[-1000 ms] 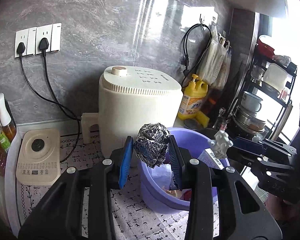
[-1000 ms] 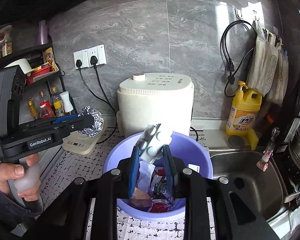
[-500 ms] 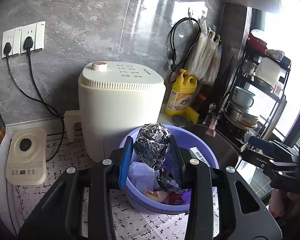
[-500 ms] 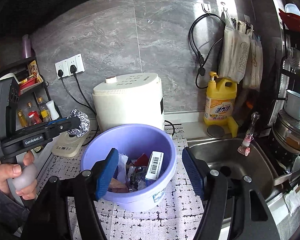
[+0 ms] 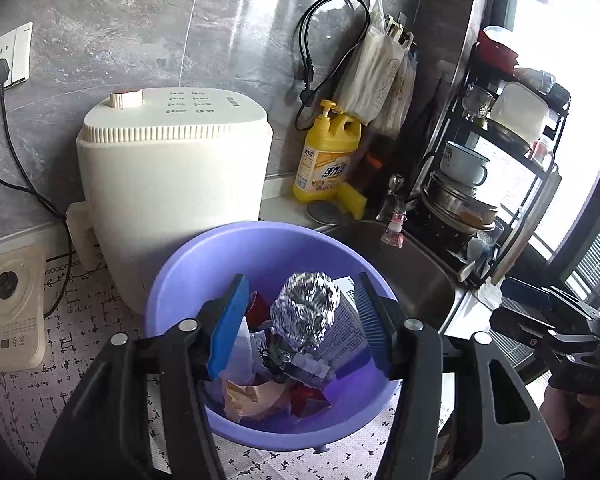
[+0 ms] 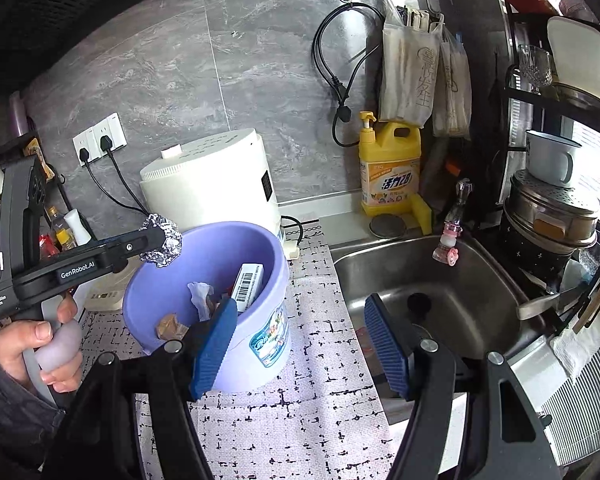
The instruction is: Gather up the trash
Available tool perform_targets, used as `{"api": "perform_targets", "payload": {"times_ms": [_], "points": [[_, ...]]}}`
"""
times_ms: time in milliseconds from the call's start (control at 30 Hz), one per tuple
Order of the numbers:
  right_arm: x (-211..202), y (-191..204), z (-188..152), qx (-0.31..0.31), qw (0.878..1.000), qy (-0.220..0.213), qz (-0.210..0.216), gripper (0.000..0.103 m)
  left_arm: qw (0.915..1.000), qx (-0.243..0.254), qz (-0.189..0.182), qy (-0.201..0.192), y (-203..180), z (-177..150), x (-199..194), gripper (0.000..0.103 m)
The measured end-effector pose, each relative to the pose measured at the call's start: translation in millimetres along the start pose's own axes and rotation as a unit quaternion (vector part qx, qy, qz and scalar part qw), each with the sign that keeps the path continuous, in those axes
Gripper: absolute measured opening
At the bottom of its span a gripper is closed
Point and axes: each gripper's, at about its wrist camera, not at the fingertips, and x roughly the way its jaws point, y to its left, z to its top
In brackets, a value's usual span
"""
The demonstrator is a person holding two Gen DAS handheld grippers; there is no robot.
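Over the purple bucket (image 5: 188, 280), our left gripper (image 5: 300, 320) stood spread, the foil ball (image 5: 305, 314) loose between its pads; our right gripper (image 6: 296, 344) gaped empty. We judged the ball, near the rim, might bounce out.

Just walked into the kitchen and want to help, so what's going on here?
A person is collecting trash with a handheld tool in each hand. The left tool is open above the purple bin, and the foil ball sits between its fingers without touching them. The right tool is open and empty beside the bin, near the sink. Wrappers and a barcoded box already lie inside.
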Motion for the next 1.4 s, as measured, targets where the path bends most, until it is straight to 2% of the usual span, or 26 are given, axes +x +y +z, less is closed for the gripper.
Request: {"api": "perform_targets", "payload": {"times_ms": [67,167,333,567,833,967,1033,1167,1400], "points": [[-0.2,0.3,0.4,-0.002,1.000,0.002,0.003,0.067,0.9999,0.002,0.006,-0.010,0.1,0.4,-5.9,0.080],[1.1,4.8,2.6,-0.007,1.000,0.000,0.013,0.071,0.9998,-0.002,0.016,-0.014,5.4,2.7,-16.5,0.087],[11.8,17.2,9.5,-0.019,0.999,0.005,0.038,0.071,0.9988,-0.017,0.040,-0.020,19.4,5.2,-37.3,0.094],[15.7,32.1,27.8,-0.021,0.997,0.018,0.074,0.072,0.9970,-0.024,0.065,-0.036,32.9,10.5,-75.8,0.094],[3.4,51.8,48.3,-0.021,0.997,0.011,0.077,0.079,0.9953,-0.043,0.075,-0.044,61.7,8.8,-125.8,0.096],[-0.1,62.9,47.9,-0.010,0.997,0.008,0.080,0.083,0.9935,-0.039,0.097,-0.046,79.3,6.4,-143.9,0.097],[-0.5,67.8,46.3,0.002,0.997,0.010,0.081,0.085,0.9933,-0.049,0.093,-0.048,91.6,5.6,-154.8,0.097],[-5.5,82.0,44.4,0.011,0.997,0.001,0.079,0.095,0.9924,-0.047,0.100,-0.054,107.4,3.1,-175.9,0.097],[-15.4,112.7,37.1,0.019,0.997,-0.012,0.076,0.095,0.9910,-0.033,0.110,-0.069,124.9,-4.0,-216.8,0.097]]}}
